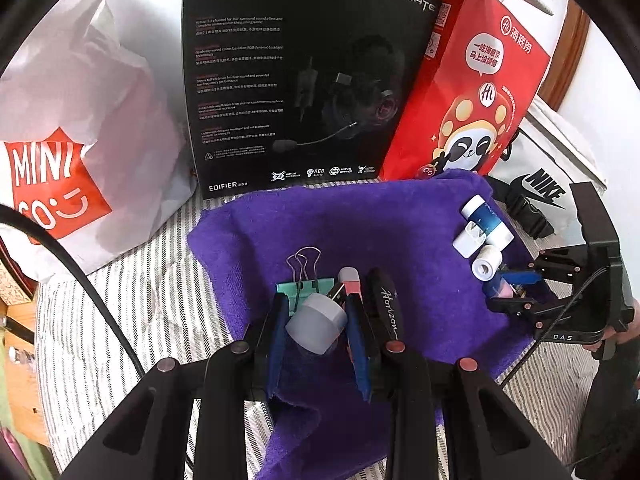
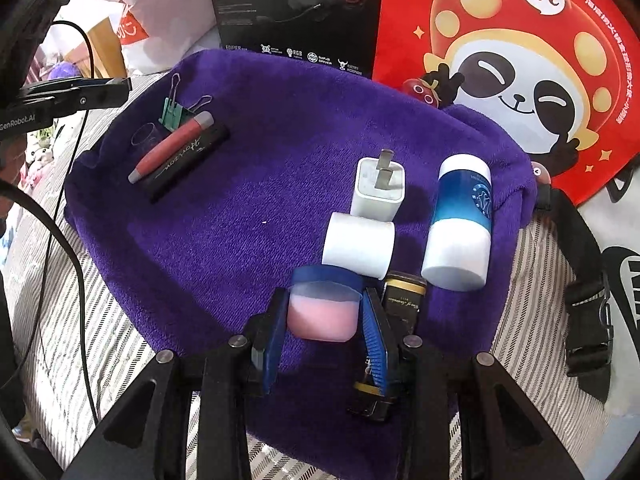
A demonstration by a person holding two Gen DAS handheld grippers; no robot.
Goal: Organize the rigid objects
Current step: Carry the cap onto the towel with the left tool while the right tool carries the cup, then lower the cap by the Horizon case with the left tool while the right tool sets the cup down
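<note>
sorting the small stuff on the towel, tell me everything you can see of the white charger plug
The white charger plug is a small rounded block of glossy white plastic with two flat metal prongs on its far end. It lies flat on the purple towel, prongs pointing toward the red panda bag. Its near end meets the white tape roll; the blue-and-white bottle lies beside it, apart. Neither gripper touches it.

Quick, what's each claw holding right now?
Left gripper: closed on a frosted grey cap.
Right gripper: closed on a pink container with a blue lid.
</note>
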